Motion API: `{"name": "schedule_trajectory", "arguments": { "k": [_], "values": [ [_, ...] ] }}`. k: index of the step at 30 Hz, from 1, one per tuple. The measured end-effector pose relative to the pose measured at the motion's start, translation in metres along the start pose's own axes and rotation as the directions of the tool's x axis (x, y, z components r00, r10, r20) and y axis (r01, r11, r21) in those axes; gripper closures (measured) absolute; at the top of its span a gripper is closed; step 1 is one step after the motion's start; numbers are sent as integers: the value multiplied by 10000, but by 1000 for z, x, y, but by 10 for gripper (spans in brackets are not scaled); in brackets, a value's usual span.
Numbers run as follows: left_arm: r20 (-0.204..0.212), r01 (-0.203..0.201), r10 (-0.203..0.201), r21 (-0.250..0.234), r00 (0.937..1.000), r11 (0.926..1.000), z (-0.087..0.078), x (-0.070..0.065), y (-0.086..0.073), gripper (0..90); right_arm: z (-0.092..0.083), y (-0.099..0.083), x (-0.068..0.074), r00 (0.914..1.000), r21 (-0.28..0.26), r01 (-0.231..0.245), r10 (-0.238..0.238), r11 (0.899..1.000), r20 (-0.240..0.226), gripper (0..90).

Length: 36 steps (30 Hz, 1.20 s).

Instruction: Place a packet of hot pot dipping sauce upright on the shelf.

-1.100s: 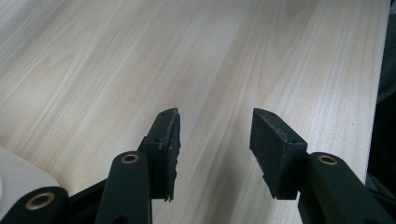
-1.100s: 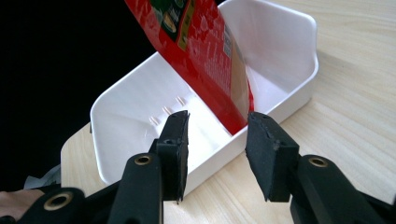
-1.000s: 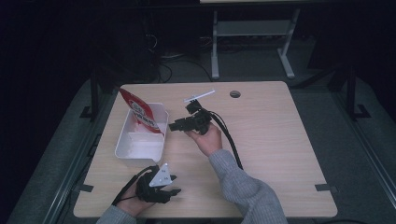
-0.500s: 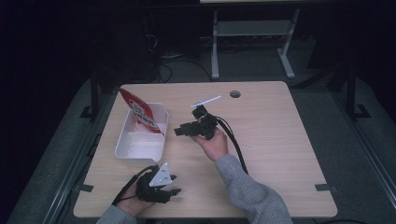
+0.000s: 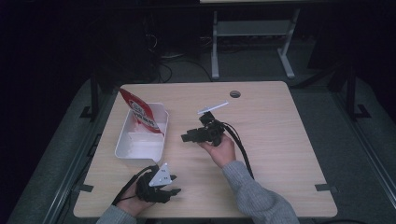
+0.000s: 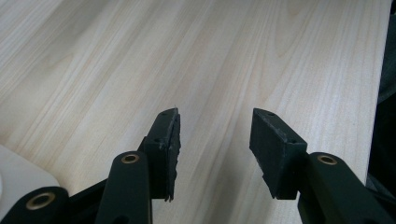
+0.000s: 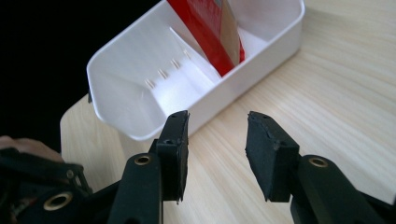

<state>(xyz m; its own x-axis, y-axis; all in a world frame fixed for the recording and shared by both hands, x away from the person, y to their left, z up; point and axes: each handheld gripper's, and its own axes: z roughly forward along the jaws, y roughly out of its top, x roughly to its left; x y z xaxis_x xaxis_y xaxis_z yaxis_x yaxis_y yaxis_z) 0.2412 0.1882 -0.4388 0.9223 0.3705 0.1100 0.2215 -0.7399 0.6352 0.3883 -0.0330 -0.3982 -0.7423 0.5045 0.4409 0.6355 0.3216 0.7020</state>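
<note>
A white divided tray [image 5: 161,122] [image 7: 261,44] sits at the table's left side, and a red packet [image 5: 141,113] [image 7: 210,28] stands tilted in its far compartment. My right gripper [image 5: 185,138] [image 7: 215,140] hovers open just right of the tray, jaws aimed at its near wall with bare wood between them. Near the front edge, my left gripper [image 5: 175,184] [image 6: 215,135] rests low over the wood, open, with nothing between its jaws.
The wooden table [image 5: 271,140] has a round cable hole [image 5: 235,94] at the back. A white strip [image 5: 213,108] juts out above the right gripper. A metal stand [image 5: 252,32] is on the dark floor behind the table.
My right gripper has drifted to the right and toward the front, away from the tray. The left gripper has stayed where it was.
</note>
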Motion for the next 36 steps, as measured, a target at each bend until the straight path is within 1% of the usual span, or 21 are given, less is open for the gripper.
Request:
{"name": "schedule_trajectory", "arguments": {
  "k": [9, 15, 18, 25, 36],
  "values": [
    [32, 98, -98, -30, 9999, 9999, 0, 1, 0, 521, -20, -19, -3, 9999, -45, -147, 147, 9999, 65, 578],
    [27, 70, -70, 10, 10000, 10000, 1, 1, 0, 517, -33, -36, -3, 9997, 10, -138, 137, 9999, 191, 573],
    [18, 43, -43, 47, 10000, 10000, 1, 1, 0, 511, -38, -45, -3, 9997, 91, -173, 171, 9998, 193, 569],
    [18, 156, -156, 17, 9999, 9999, 1, 1, -1, 502, -46, -68, -2, 9995, 280, -277, 273, 9992, 157, 560],
    [5, 216, -216, 7, 9998, 9998, 2, 2, -1, 487, -64, -97, -1, 9991, 358, -370, 363, 9987, 199, 545]
  ]
}}
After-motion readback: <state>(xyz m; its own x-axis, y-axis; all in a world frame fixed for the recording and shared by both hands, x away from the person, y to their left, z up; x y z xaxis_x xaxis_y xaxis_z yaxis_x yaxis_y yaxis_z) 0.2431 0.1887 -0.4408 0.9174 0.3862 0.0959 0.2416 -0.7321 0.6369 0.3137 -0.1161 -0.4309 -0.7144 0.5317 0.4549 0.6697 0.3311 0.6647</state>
